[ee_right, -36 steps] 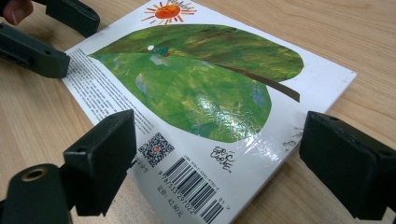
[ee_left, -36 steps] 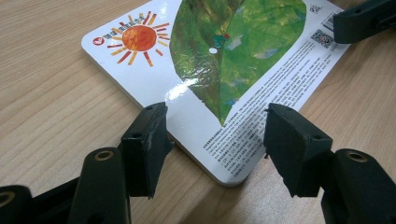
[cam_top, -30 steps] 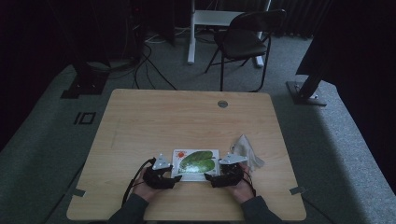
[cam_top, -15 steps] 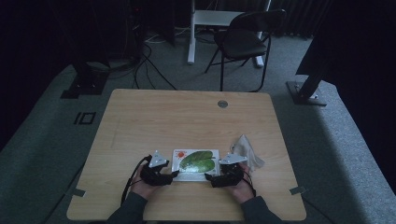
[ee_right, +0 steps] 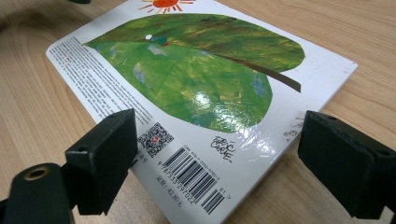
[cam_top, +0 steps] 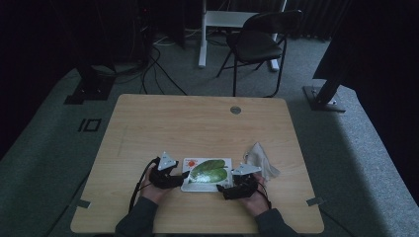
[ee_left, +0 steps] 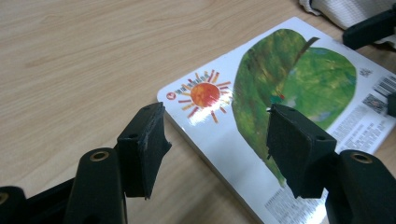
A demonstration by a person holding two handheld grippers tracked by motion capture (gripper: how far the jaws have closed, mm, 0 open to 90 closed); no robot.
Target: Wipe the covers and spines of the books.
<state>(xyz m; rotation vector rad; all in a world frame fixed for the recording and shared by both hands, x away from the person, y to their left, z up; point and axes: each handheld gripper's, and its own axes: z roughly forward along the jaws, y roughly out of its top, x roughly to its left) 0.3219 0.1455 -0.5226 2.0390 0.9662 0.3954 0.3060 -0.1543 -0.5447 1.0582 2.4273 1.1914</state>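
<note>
Two hand-held grippers flank a picture book lying flat, back cover up, near the front edge of a wooden table. At the book's sun-printed end, the left gripper stands with jaws spread wide, clear of the cover. At the barcode end, the right gripper likewise gapes open, gripping nothing. Beside it lies a crumpled white cloth.

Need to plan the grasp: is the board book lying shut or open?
Shut. The book lies flat on the table, back cover up, its barcode and leaf picture showing in the right gripper view, with no pages spread.
</note>
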